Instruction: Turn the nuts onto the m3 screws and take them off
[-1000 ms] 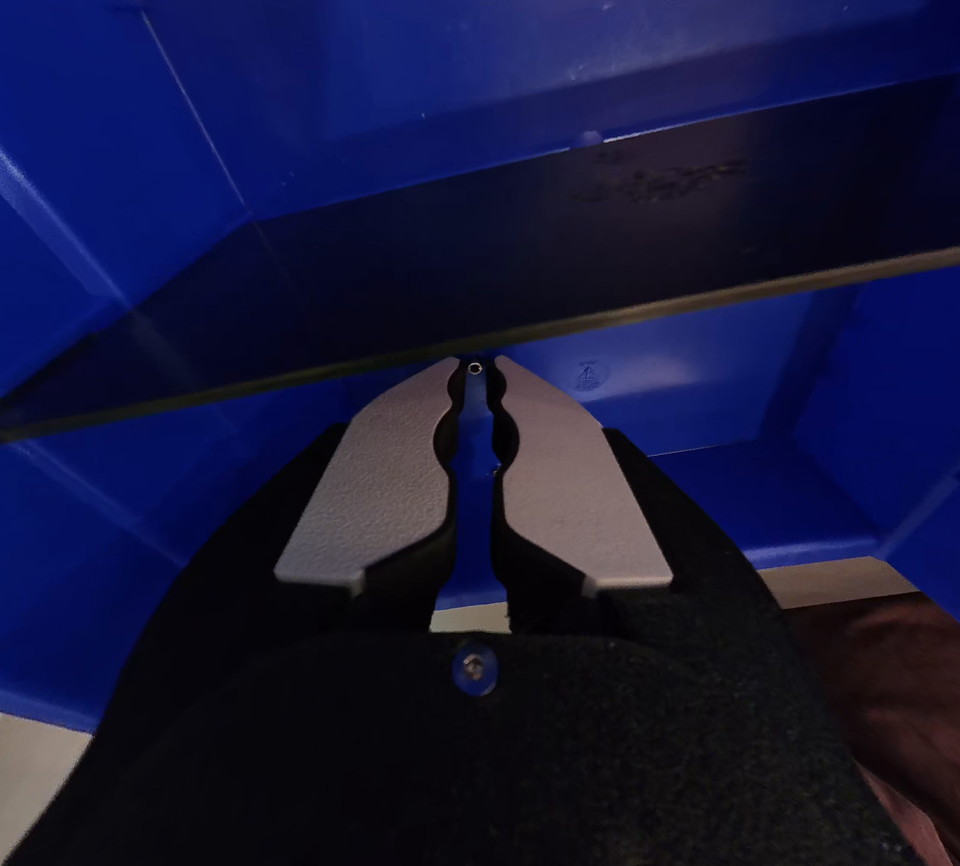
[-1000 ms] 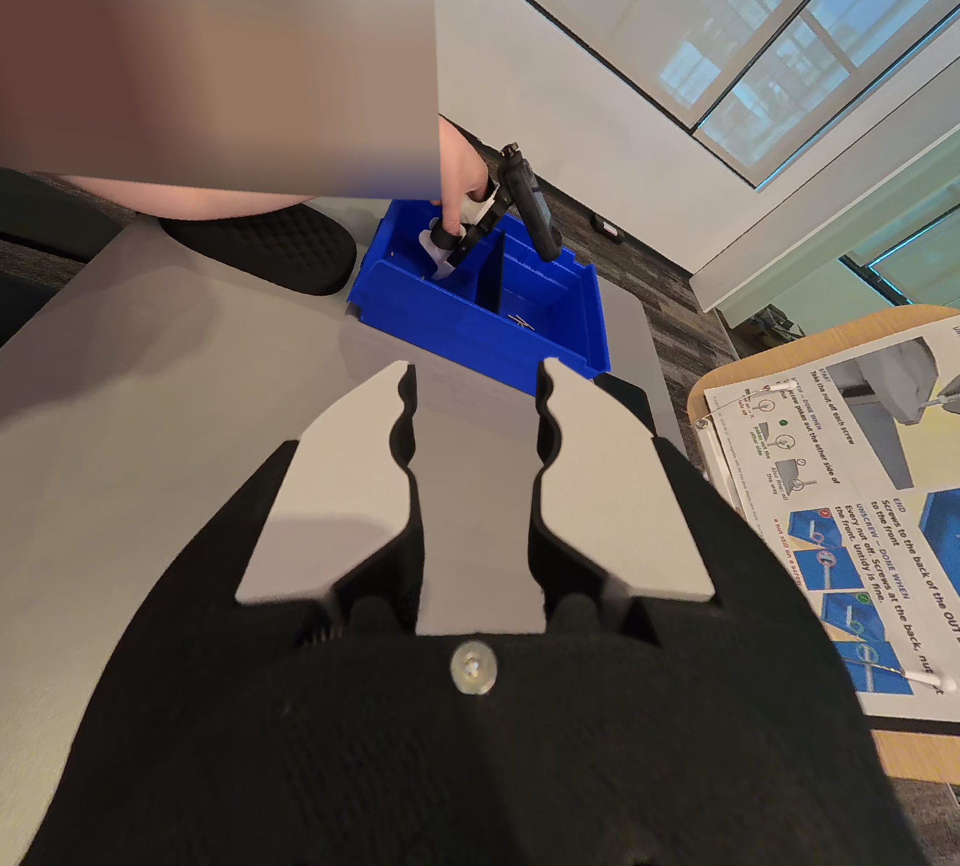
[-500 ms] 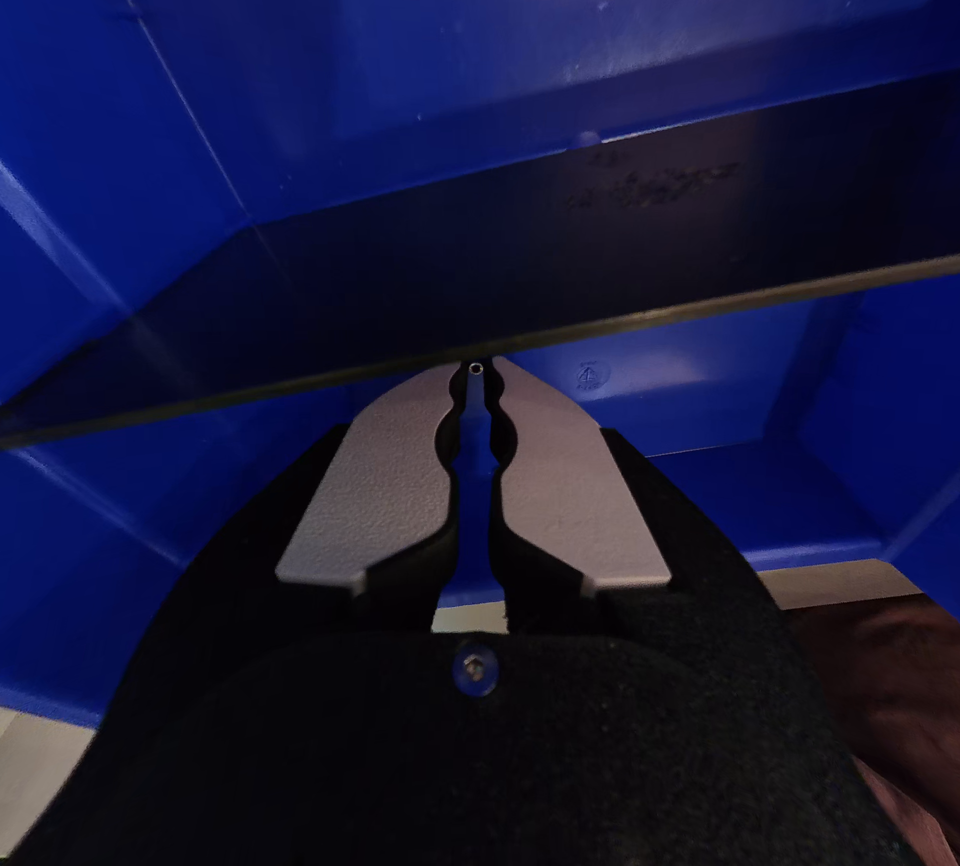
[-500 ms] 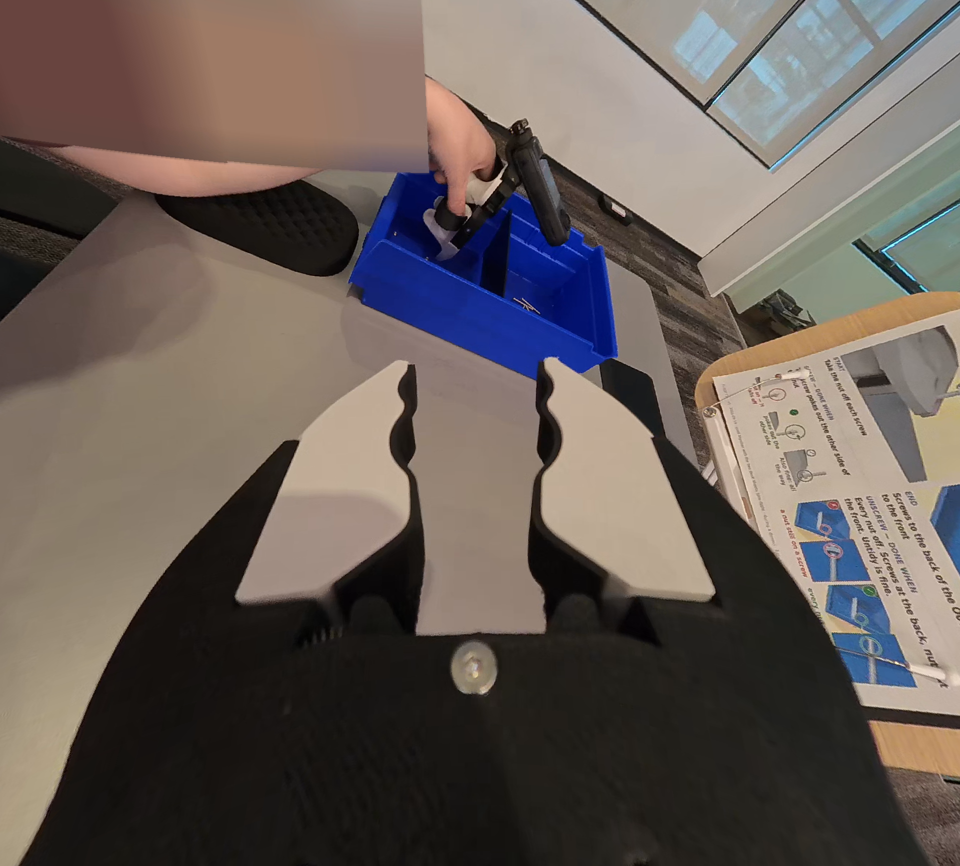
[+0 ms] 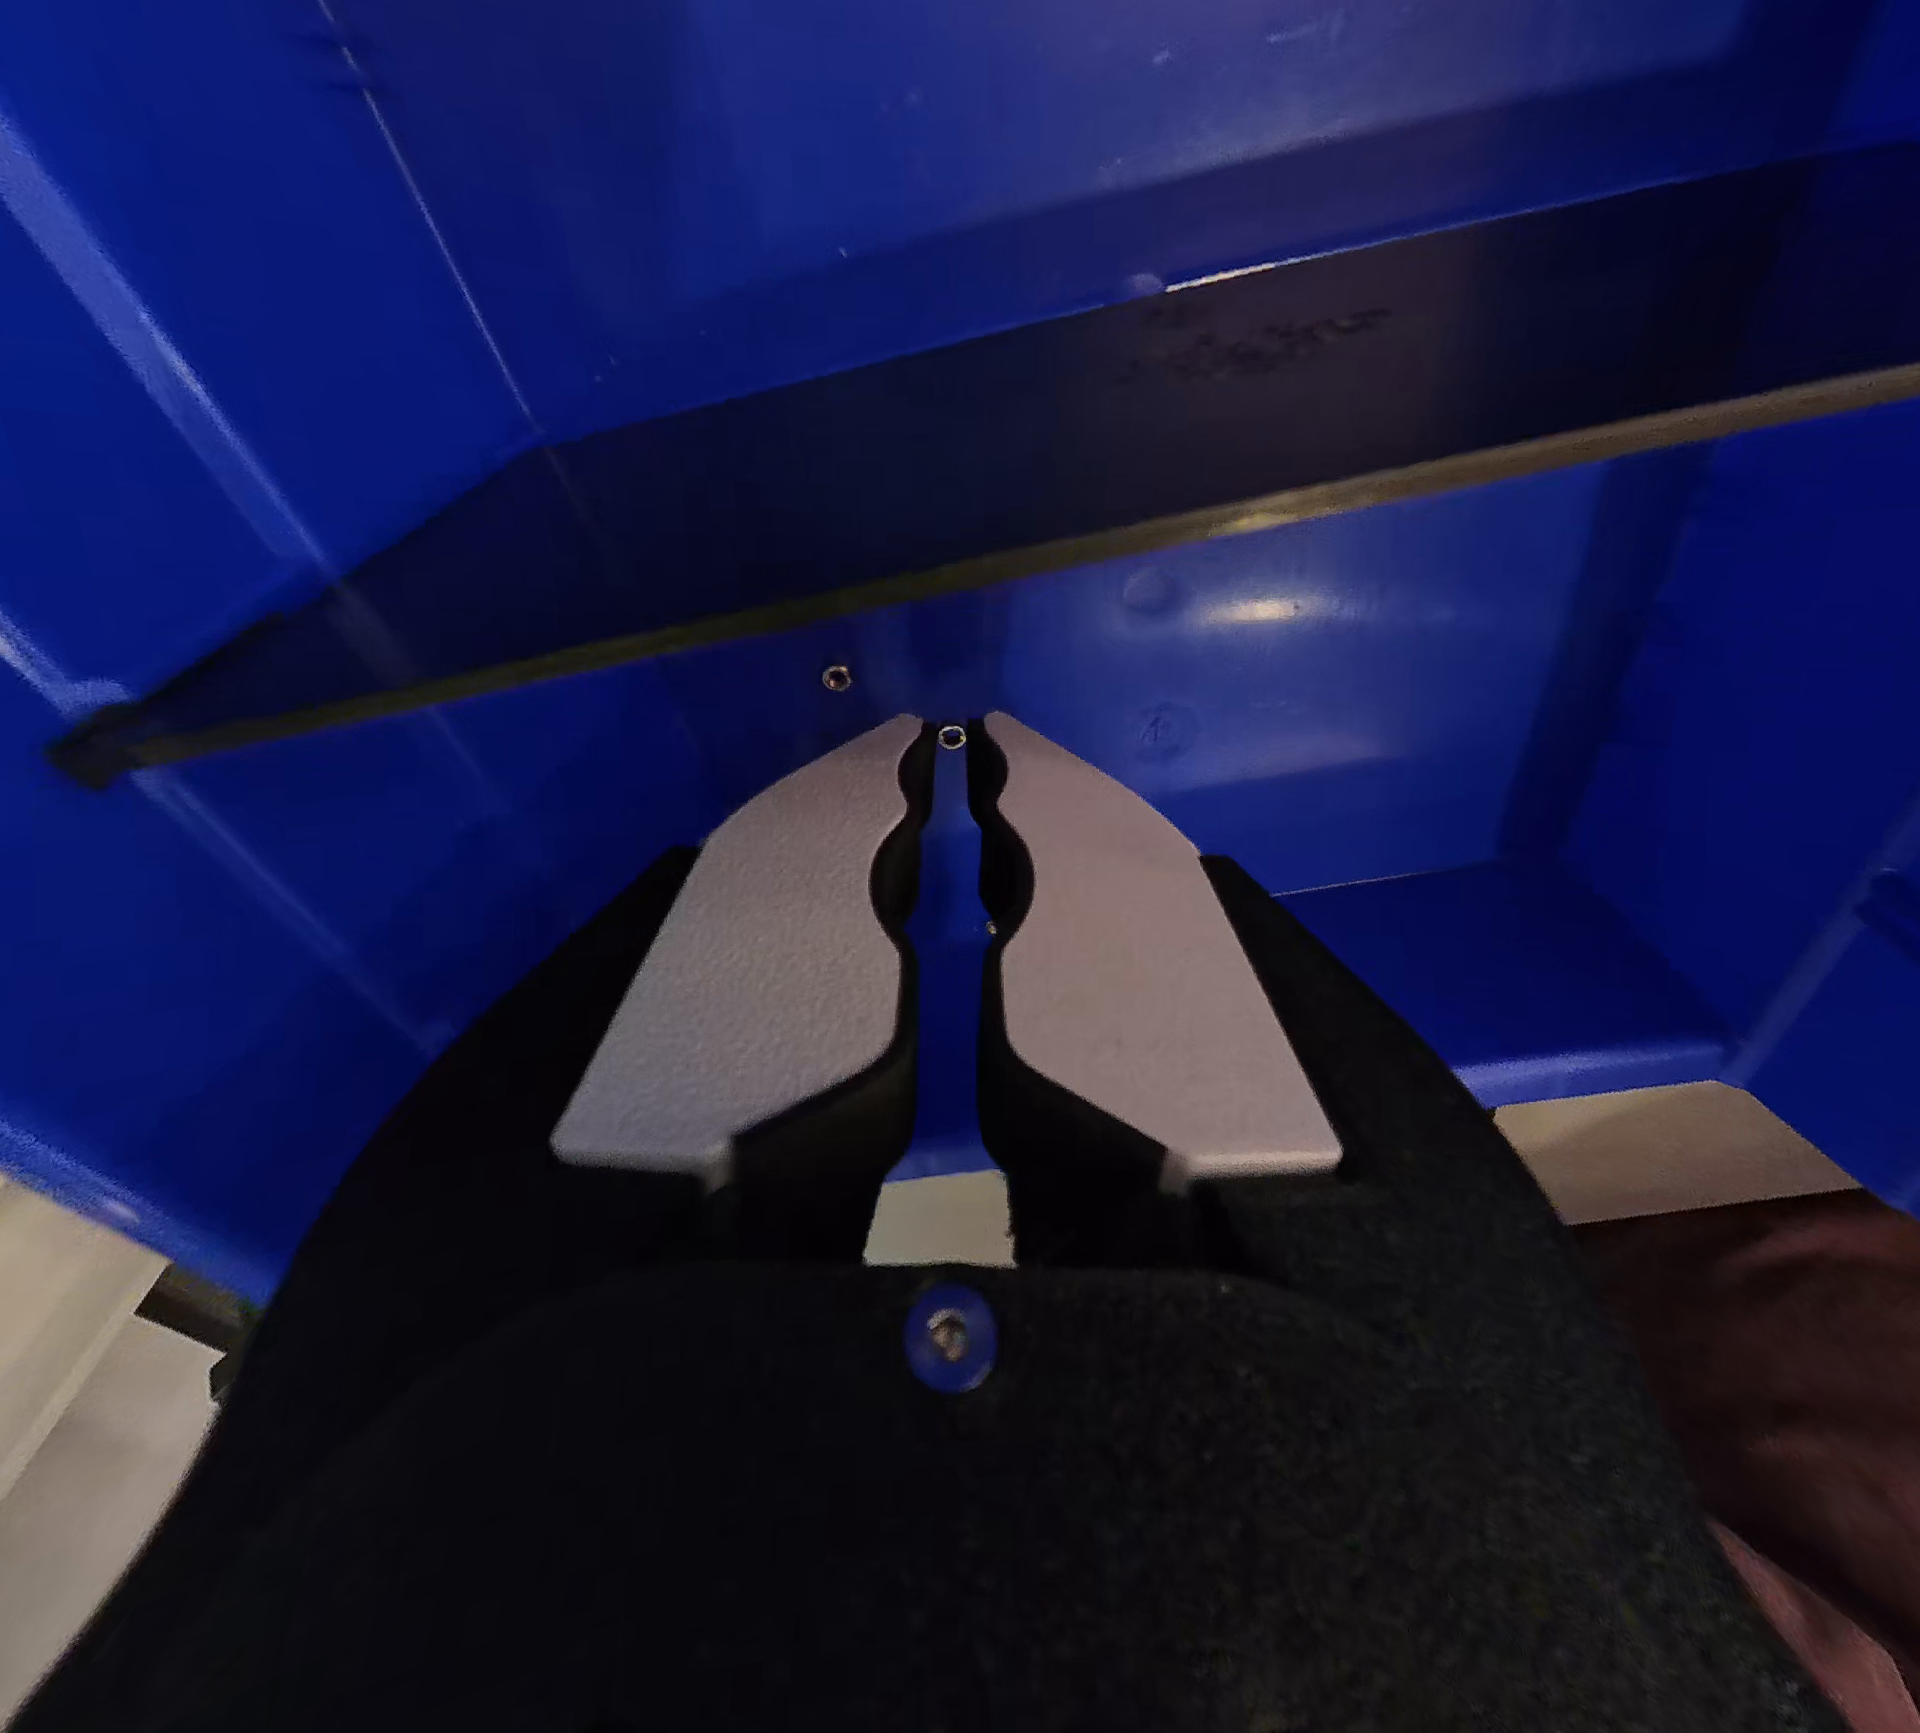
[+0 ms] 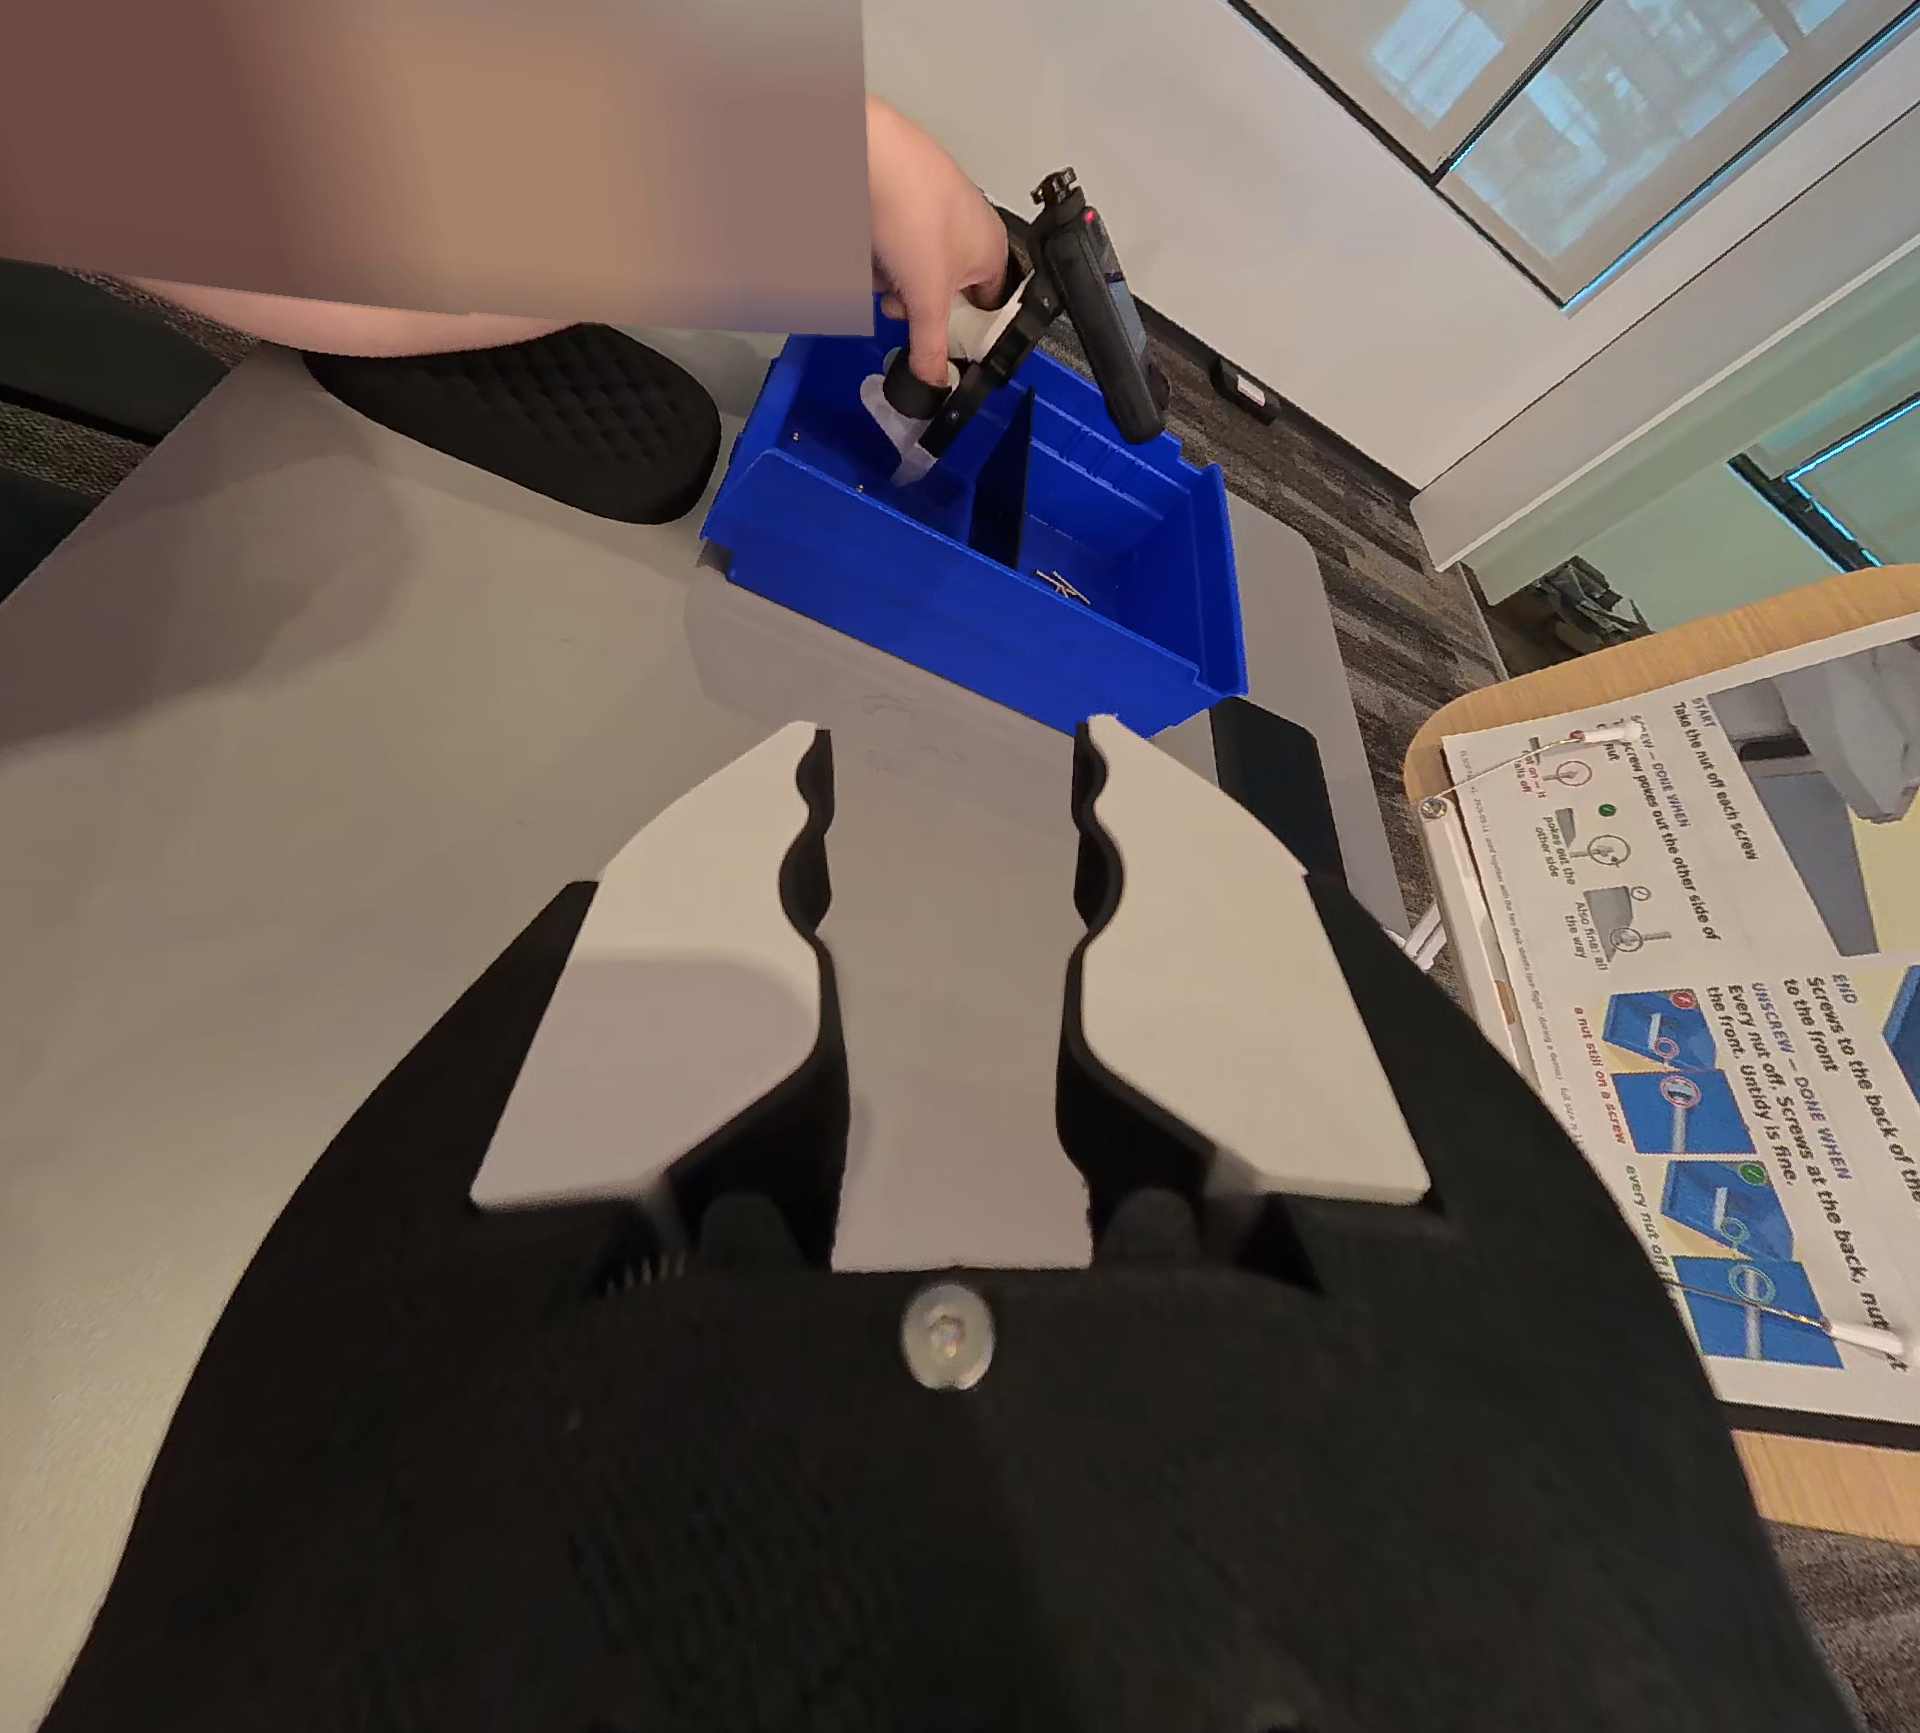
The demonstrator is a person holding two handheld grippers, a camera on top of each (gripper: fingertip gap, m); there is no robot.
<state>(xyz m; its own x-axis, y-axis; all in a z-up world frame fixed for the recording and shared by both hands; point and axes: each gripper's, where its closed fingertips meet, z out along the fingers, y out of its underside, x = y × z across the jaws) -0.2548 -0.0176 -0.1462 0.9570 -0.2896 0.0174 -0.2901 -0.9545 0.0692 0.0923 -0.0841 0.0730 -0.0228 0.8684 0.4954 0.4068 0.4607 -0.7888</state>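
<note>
Two grippers in play over one grey table (image 6: 312,800), which carries a blue bin (image 6: 987,634) near its far edge. A black divider (image 5: 1039,478) splits the bin into two compartments. Beside the bin lies a black textured pad (image 6: 520,416), and off to the right a wooden side table holds a printed instruction sheet (image 6: 1704,1008).

The right gripper (image 6: 951,753) hangs above bare table short of the bin, its grey fingers (image 6: 707,945) well apart with nothing between them.

The left gripper (image 5: 948,729), held by a person's hand (image 6: 935,249), reaches down into the bin compartment nearest the pad. Its jaws are drawn nearly together, with only a narrow slot left along their length, and at the tips they pinch a small silver nut (image 5: 950,735), seen end-on as a tiny ring. The tips sit low in the compartment, just short of the divider's lower edge.

A second nut (image 5: 836,677) lies loose on the blue floor, just left of and beyond the tips, close to the divider and apart from the gripper.

In the other compartment, a few thin metal screws (image 6: 1062,584) lie in a small crossed heap on the floor; too small to say whether any carries a nut.
</note>
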